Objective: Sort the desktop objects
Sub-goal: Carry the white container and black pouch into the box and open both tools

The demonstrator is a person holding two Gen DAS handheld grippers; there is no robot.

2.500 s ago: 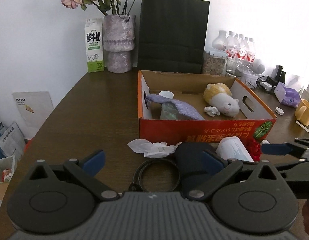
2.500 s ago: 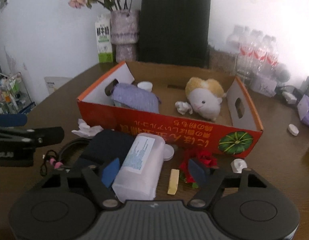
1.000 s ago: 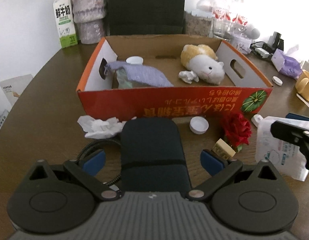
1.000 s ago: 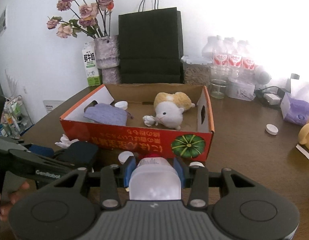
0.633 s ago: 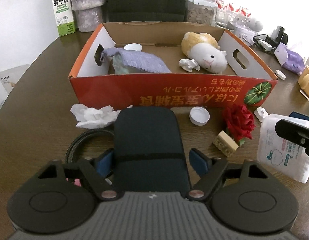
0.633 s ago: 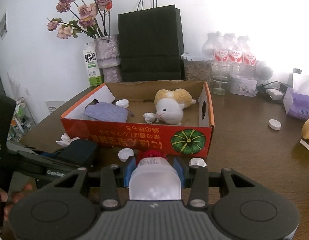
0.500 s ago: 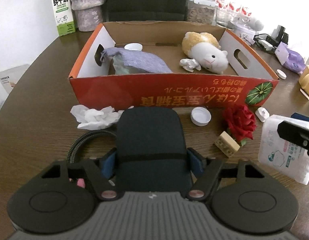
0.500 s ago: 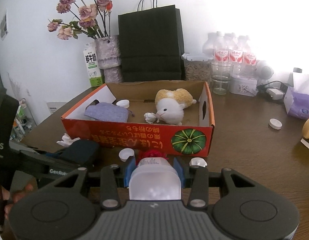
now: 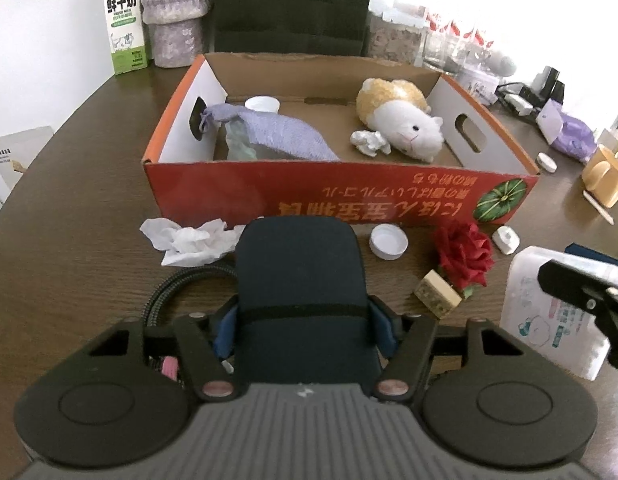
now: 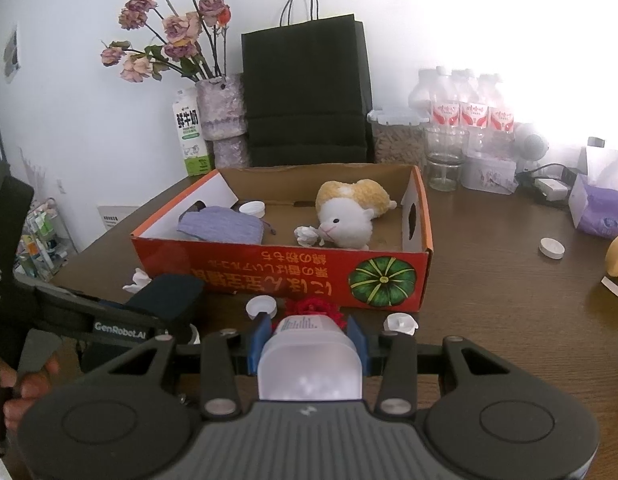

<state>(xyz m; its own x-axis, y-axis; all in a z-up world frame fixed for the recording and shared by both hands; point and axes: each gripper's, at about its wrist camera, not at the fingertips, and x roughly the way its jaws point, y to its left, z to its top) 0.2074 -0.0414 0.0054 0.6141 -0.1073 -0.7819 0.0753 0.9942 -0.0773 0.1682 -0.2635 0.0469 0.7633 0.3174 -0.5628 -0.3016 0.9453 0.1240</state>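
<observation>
My left gripper (image 9: 303,330) is shut on a dark navy case (image 9: 299,272), held low in front of the orange cardboard box (image 9: 337,196). My right gripper (image 10: 307,338) is shut on a white wet-wipes pack (image 10: 309,364), which also shows in the left wrist view (image 9: 549,312). The box holds a plush hamster (image 9: 401,120), a purple cloth (image 9: 277,138), a white cap and a paper ball. On the table before the box lie a crumpled tissue (image 9: 189,238), a white cap (image 9: 388,241), a red rose (image 9: 463,254), a beige block (image 9: 437,298) and a black cord (image 9: 177,284).
Behind the box stand a black paper bag (image 10: 307,92), a vase of dried flowers (image 10: 221,114), a milk carton (image 10: 191,138), water bottles (image 10: 469,110) and a glass jar. At the right are a purple tissue pack (image 10: 601,212), a yellow mug (image 9: 605,178) and a loose cap (image 10: 551,247).
My left gripper's fingers closed onto the navy case and lifted it slightly. My right gripper stays shut on the wipes pack, held raised.
</observation>
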